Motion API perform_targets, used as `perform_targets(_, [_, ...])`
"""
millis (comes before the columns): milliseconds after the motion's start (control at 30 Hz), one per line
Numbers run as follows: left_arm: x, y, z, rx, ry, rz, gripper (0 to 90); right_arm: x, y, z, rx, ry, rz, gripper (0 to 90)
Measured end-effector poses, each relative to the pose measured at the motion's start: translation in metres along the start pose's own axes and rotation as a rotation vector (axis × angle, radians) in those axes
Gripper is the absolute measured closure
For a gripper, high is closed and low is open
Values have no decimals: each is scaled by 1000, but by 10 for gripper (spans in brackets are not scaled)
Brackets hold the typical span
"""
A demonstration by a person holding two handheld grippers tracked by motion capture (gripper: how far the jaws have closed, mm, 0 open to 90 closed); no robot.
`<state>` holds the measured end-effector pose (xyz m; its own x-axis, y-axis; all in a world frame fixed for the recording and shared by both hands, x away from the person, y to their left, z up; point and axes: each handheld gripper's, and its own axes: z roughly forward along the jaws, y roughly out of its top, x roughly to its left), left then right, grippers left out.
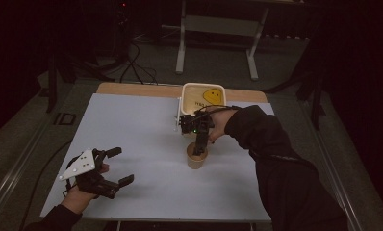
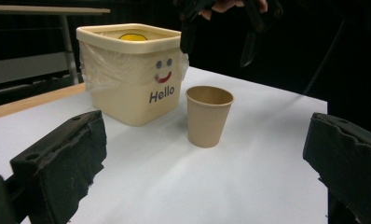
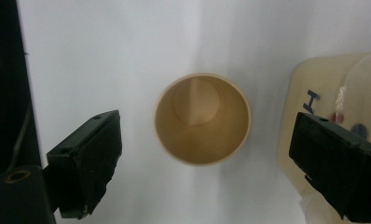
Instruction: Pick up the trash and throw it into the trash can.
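An empty brown paper cup (image 1: 197,158) stands upright on the white table (image 1: 132,125), just in front of a cream bin (image 1: 202,98) with a smiley face and "Hello" on it. My right gripper (image 1: 199,148) hangs straight above the cup, pointing down, open. From that gripper's view I look into the cup (image 3: 202,119) between the two spread jaws, with the bin (image 3: 323,93) at the right. My left gripper (image 1: 121,166) is open near the front left of the table, holding nothing. It faces the cup (image 2: 208,116) and the bin (image 2: 132,79).
A thin plastic liner (image 2: 95,63) hangs over the bin's rim. The table's wooden far edge (image 1: 136,89) shows behind the white sheet. Beyond it stand a grey metal frame (image 1: 218,29) and cables on the floor (image 1: 132,67). A dark sleeve (image 1: 276,159) crosses the right side.
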<state>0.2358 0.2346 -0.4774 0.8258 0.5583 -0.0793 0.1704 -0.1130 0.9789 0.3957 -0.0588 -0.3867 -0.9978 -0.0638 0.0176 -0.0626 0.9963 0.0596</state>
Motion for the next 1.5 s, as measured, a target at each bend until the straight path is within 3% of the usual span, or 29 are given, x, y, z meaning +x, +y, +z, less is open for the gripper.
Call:
perform_targets(267, [0, 0, 0, 1, -4, 2, 7, -1, 0, 18, 10, 7, -18, 94])
perform_targets(667, [0, -1, 1, 12, -12, 1, 6, -7, -4, 42, 23, 12, 19, 94])
perform_targets(1500, [0, -3, 2, 23, -20, 2, 6, -11, -10, 68, 5, 18, 3, 107])
